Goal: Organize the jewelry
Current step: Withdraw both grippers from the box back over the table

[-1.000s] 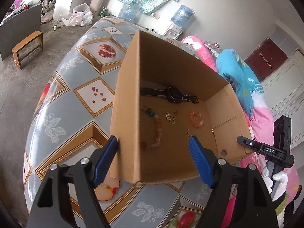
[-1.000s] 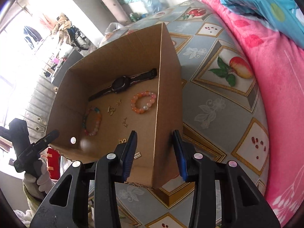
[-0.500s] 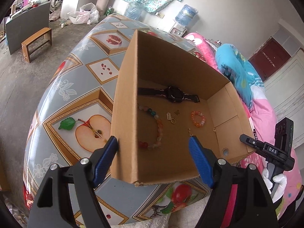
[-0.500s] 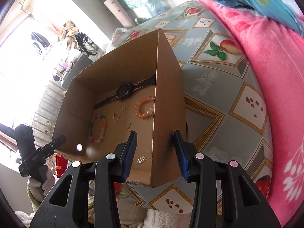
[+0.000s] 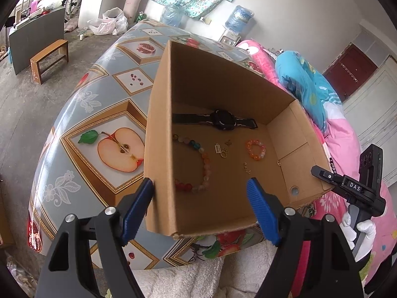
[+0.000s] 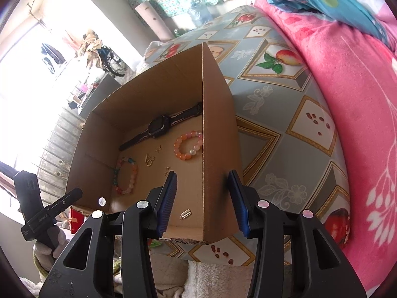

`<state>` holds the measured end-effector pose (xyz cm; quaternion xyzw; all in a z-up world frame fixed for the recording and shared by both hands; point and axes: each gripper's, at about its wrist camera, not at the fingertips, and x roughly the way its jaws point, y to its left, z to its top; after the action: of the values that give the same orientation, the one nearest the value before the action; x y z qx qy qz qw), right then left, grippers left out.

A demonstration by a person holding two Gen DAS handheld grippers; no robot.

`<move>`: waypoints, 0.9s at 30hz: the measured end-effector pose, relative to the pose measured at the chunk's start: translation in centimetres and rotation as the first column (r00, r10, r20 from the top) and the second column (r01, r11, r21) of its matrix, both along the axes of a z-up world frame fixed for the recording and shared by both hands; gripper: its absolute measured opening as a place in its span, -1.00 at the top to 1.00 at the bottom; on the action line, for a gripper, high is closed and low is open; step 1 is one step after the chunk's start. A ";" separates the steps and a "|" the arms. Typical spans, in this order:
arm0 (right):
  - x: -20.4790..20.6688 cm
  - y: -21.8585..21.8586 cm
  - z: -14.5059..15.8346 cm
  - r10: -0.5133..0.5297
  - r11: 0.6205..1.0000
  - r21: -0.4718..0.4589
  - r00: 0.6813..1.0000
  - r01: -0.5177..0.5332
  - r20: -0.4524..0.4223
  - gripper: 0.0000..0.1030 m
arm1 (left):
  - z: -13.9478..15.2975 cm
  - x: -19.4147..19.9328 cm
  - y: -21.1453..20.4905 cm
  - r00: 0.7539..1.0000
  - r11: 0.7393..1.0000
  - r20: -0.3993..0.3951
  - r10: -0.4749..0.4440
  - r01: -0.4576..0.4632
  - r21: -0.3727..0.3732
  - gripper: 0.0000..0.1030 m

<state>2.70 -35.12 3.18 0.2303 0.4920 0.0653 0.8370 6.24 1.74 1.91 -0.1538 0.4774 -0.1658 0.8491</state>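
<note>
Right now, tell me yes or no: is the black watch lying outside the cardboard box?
No. The black watch lies flat on the floor of the cardboard box, along its far wall, beyond the bead bracelets.

Left tool [image 5: 201, 206]: matte black plastic arms with triangular cutouts, silver round screws, ribbed blue pads [image 5: 261, 213] on the fingers. Right tool [image 6: 203, 198]: same black frame, silver screws, blue ribbed pads [image 6: 168, 200]. Seen from the left camera, its black body carries a white "DAS" label. White-gloved hands [image 5: 361, 227] grip both black handles.
</note>
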 end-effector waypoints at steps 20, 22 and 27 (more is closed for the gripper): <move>0.7 1.2 -0.2 -0.024 0.999 -0.023 1.000 0.024 0.012 0.11 | -0.1 1.4 0.0 0.998 0.998 0.053 0.026 -0.029 0.056 -0.49; 0.8 1.3 0.0 -0.026 0.999 -0.028 1.000 0.026 0.012 0.10 | -0.1 1.4 -0.1 0.998 0.998 0.055 0.027 -0.030 0.059 -0.49; 0.8 1.3 -0.1 -0.030 0.999 -0.042 0.999 0.030 0.011 0.10 | -0.1 1.2 0.1 0.998 0.998 0.052 0.028 -0.030 0.047 -0.49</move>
<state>3.50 -33.77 3.12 0.2197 0.4855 0.0435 0.8451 7.47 1.80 1.82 -0.1361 0.4571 -0.1460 0.8667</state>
